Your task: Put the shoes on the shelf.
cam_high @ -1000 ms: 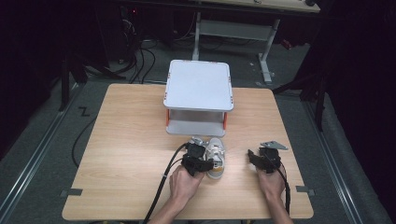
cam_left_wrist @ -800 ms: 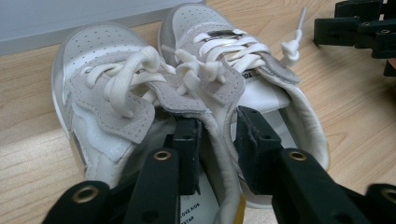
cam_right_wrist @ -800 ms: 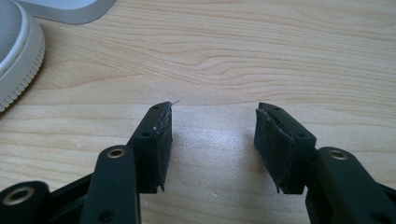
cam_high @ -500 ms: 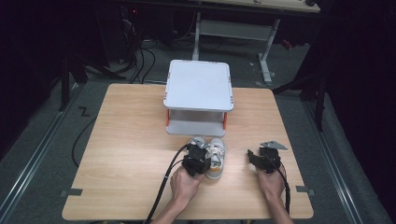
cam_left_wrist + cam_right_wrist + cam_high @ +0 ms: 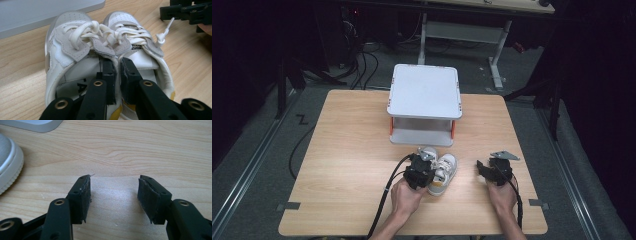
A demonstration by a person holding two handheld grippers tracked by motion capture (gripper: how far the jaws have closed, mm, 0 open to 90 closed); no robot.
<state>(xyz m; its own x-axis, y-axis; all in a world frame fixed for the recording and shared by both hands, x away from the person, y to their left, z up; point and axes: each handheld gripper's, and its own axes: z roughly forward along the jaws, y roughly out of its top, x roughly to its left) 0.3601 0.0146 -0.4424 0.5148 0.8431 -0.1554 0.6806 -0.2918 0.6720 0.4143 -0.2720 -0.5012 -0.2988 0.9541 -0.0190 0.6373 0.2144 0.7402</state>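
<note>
Two small white shoes (image 5: 105, 57) sit side by side at the lower middle of the high view, just in front of a grey two-level stand (image 5: 424, 102) on the wooden table (image 5: 347, 150). The left gripper (image 5: 117, 82) has just been closing and now pinches the shoes' touching inner collars between its jaws. The right gripper (image 5: 113, 197), at lower right in the high view, stands open over bare wood, its jaws having just been opening with nothing between them.

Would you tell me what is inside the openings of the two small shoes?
The left gripper has its jaws shut on the adjoining inner collars of the pair of shoes, one jaw in each opening. White lining with a printed insole shows; the toe ends are covered by tongues and laces.
</note>
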